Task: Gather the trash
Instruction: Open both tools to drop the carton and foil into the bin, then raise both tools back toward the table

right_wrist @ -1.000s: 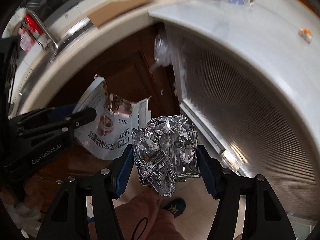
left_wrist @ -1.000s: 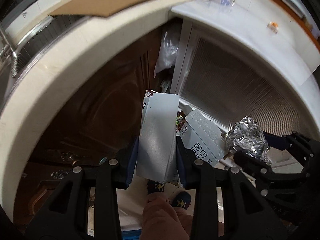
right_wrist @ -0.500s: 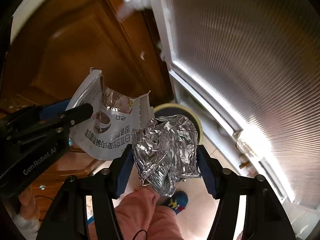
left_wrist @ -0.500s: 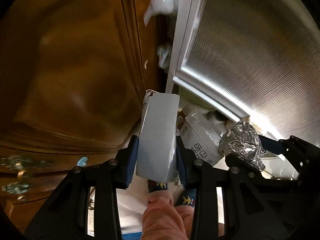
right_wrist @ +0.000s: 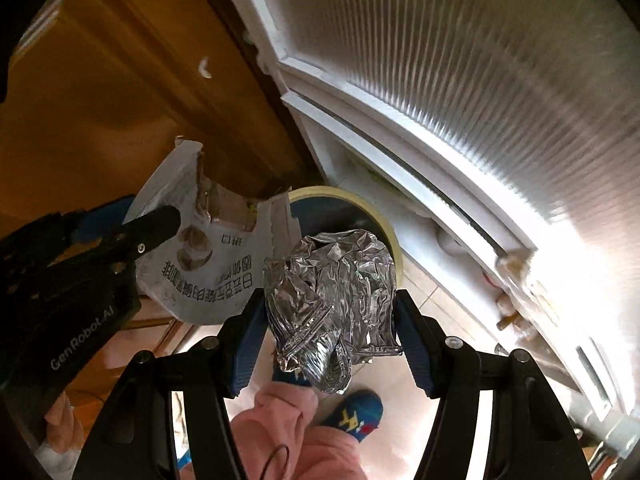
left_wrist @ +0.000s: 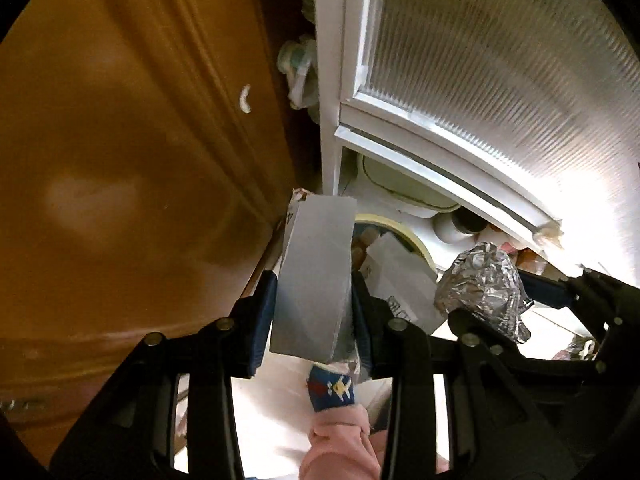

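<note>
Holding both pieces of trash above the floor, the grippers hang over a round bin (right_wrist: pixel 394 240) with a pale yellow rim that stands at the foot of a ribbed glass door (right_wrist: pixel 480 80), beside a brown wooden cabinet (left_wrist: pixel 120 140). The left gripper (left_wrist: pixel 314 300) is clamped on a torn carton (left_wrist: pixel 316 272), its blue pads pressing the two flat side faces near the lower end; the right wrist view shows the same carton (right_wrist: pixel 212 256) with a ragged, opened top and printed text. The right gripper (right_wrist: pixel 330 312) is clamped on a crumpled foil ball (right_wrist: pixel 332 292), pads bearing on opposite sides of the wad. The carton appears light and moderately stiff: the flat faces give a secure seat, but an emptied, torn box can buckle, so grip force should stay modest and be applied low, away from the torn flaps. The foil appears very light, soft and permanently deformable; it will crush rather than slip, and loose tails hang below the pads, so it is best taken across its thickest part. Both items seem likely to drop cleanly once released over the bin opening, though the foil may snag on a pad.
</note>
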A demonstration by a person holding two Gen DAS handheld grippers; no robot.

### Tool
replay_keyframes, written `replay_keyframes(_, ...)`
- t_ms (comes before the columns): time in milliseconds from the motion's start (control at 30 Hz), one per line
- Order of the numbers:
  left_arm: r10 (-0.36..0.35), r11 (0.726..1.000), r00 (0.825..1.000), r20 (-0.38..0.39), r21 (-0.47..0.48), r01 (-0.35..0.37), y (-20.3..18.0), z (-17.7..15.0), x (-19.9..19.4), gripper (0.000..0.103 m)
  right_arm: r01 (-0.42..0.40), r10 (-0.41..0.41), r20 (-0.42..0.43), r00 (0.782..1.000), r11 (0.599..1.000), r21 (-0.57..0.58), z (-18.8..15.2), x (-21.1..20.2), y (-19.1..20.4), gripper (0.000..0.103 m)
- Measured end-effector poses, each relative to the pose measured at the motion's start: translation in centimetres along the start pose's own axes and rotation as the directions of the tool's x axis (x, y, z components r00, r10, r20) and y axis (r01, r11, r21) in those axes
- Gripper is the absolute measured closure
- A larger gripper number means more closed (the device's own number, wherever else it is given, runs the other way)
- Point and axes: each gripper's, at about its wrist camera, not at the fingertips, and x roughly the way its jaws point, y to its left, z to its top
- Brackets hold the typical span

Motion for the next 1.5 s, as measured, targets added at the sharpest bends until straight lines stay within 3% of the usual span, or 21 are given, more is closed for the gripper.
replay_keyframes(133,-0.003,1.000,1.000,-0.020,0.003,0.003,0.1,0.8,2.8,0.068,0.002,-0.002,-0.016,1.000,1.000,0.003,0.7,2.4,-0.3,0.040)
replay_keyframes(300,-0.005,1.000,1.000,-0.026,-0.024,0.005,0.7,1.1,3.5,0.040,-0.004,0.003,-0.029,1.000,1.000,-0.010,0.8,3.6,-0.4,0.040)
replay_keyframes(633,0.012,0.998,0.999,-0.037,-0.063,-0.014,2.1,0.2,1.0,0.039,-0.035,0.034,-0.052,0.998,0.999,-0.018,1.1,4.2,0.1,0.038)
replay_keyframes(667,0.009,0.997,0.999,-0.037,-0.072,-0.011,2.2,0.1,0.5,0.039,-0.034,0.033,-0.047,0.998,0.999,-0.020,1.3,3.8,0.1,0.034)
replay_keyframes(700,0.006,0.997,0.999,-0.035,-0.081,-0.009,2.5,0.1,-0.1,0.039,-0.035,0.034,-0.040,0.999,0.999,-0.021,1.4,3.3,0.2,0.028)
replay_keyframes(767,0.007,0.996,1.000,-0.029,-0.091,-0.009,2.7,0.0,-1.5,0.039,-0.038,0.037,-0.028,0.999,0.999,-0.023,1.7,2.2,0.5,0.024)
replay_keyframes(1000,0.014,0.995,1.000,-0.008,-0.098,-0.015,2.9,0.0,-6.7,0.039,-0.033,0.033,-0.014,0.999,0.999,-0.042,2.1,-2.9,2.2,0.024)
replay_keyframes(1233,0.028,0.996,1.000,0.006,-0.080,-0.027,2.5,-0.4,-14.9,0.039,-0.056,0.057,0.011,0.998,0.998,-0.031,1.8,-11.5,3.0,0.024)
replay_keyframes(1500,0.084,0.996,0.991,0.100,-0.051,-0.080,1.5,-0.5,-25.9,0.039,-0.061,0.068,0.049,0.996,0.990,-0.124,-0.4,-23.6,4.8,0.024)
